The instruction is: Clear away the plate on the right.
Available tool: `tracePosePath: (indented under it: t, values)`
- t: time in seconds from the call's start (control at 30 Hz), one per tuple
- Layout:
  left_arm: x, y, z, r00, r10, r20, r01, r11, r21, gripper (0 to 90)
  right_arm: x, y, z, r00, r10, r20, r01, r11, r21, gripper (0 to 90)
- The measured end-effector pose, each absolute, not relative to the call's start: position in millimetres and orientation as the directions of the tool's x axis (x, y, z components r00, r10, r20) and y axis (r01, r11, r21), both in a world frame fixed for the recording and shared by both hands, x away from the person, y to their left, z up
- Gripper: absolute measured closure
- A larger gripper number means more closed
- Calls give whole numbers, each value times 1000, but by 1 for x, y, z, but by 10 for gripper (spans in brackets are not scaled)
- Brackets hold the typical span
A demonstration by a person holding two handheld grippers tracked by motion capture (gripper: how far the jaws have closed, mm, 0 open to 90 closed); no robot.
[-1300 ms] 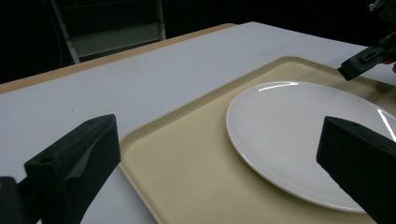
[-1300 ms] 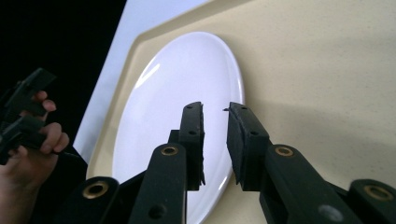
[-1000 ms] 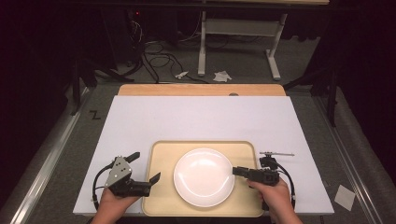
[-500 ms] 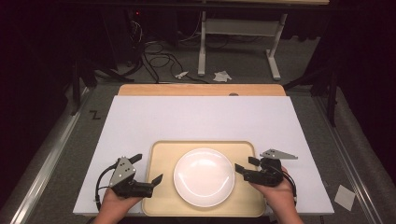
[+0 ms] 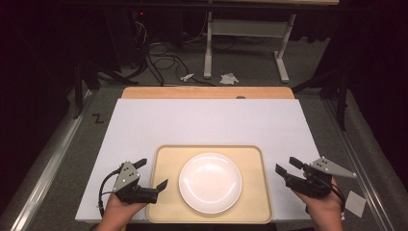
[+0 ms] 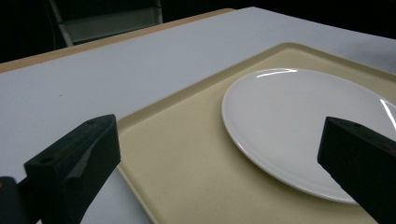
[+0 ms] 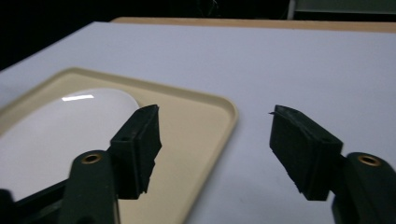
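Note:
A round white plate [image 5: 210, 182] lies in the middle of a beige tray [image 5: 166, 159] at the near edge of the white table. My left gripper [image 5: 151, 173] is open at the tray's left rim, one jaw over the tray and one over the table. In the left gripper view the plate [image 6: 308, 121] and tray [image 6: 187, 154] lie between and beyond the wide jaws. My right gripper [image 5: 287, 166] is open just right of the tray, nothing between its jaws. The right gripper view has the tray's corner [image 7: 219, 105] and the plate [image 7: 60, 126] at the left.
The white table top [image 5: 207, 120] stretches away beyond the tray to a wooden strip [image 5: 207, 92] at its far edge. A table frame [image 5: 245, 43], cables and crumpled paper [image 5: 228, 78] are on the dark floor behind. A white scrap [image 5: 356, 203] lies right of the table.
My right gripper has drawn back to the right, off the tray's edge, and opened from shut. The left gripper has barely moved.

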State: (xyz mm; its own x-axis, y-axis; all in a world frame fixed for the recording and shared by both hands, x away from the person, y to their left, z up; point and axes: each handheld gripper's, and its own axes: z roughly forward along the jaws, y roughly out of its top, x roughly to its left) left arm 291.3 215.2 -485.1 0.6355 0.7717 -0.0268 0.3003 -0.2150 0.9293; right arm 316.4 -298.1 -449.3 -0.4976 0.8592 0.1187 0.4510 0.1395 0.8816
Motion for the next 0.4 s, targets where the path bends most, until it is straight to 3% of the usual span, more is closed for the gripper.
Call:
tracePosePath:
  t: [0.1, 0.23, 0.4]
  values:
    - [293, 212, -485, 641, 767, -28, 300, -217, 929, 3, 312, -302, -457, -473, 876, 96, 482, 166, 860, 149]
    - [296, 207, -486, 644, 765, -28, 303, -222, 927, 3, 311, -299, -459, -472, 879, 61, 462, 188, 867, 62]
    - [297, 205, -484, 645, 764, -19, 297, -228, 927, 3, 309, -292, -462, -498, 866, 48, 465, 220, 857, 40]
